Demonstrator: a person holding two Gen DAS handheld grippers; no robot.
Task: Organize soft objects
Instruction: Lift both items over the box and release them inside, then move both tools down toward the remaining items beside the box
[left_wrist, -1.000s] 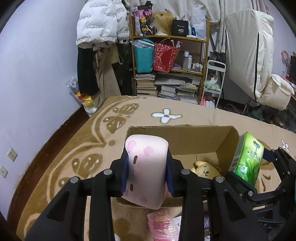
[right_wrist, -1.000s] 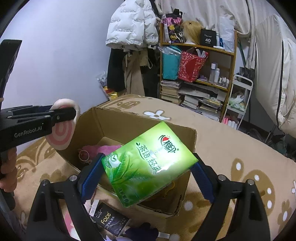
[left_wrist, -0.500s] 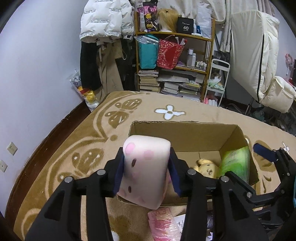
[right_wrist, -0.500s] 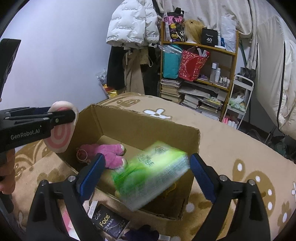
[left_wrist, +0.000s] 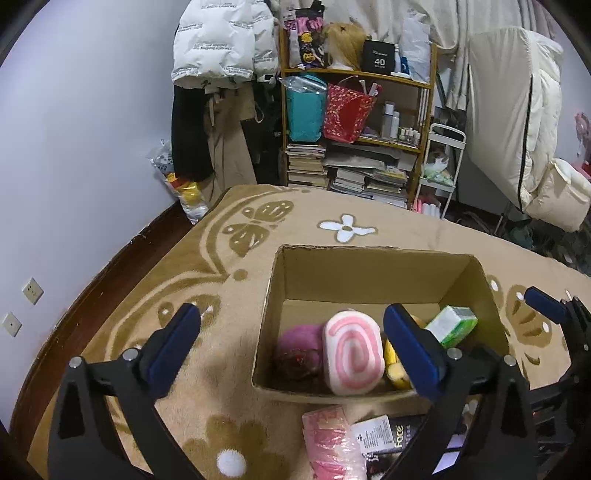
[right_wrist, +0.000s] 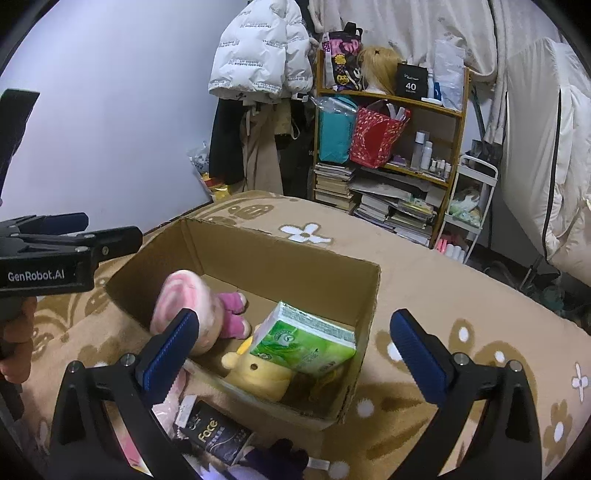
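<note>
While our left gripper (left_wrist: 291, 339) is opening its fingers wide, nothing between them, the pink swirl cushion (left_wrist: 352, 352) lies in the cardboard box (left_wrist: 369, 258) beside the green tissue pack (right_wrist: 304, 338). Our right gripper (right_wrist: 291, 345) hangs wide and empty above. A black Face packet (right_wrist: 212, 439) lies outside on the carpet (left_wrist: 147, 280).

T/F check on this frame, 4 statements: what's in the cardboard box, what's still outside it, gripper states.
1. The pink swirl cushion lies inside the cardboard box. True.
2. The green tissue pack is clamped in the right gripper. False: nothing touches its fingers; the pack rests in the box on a yellow plush.
3. The left gripper holds nothing. True; its jaws are opening.
4. The black Face pack is in the box. False: it lies on the blanket outside.
</note>
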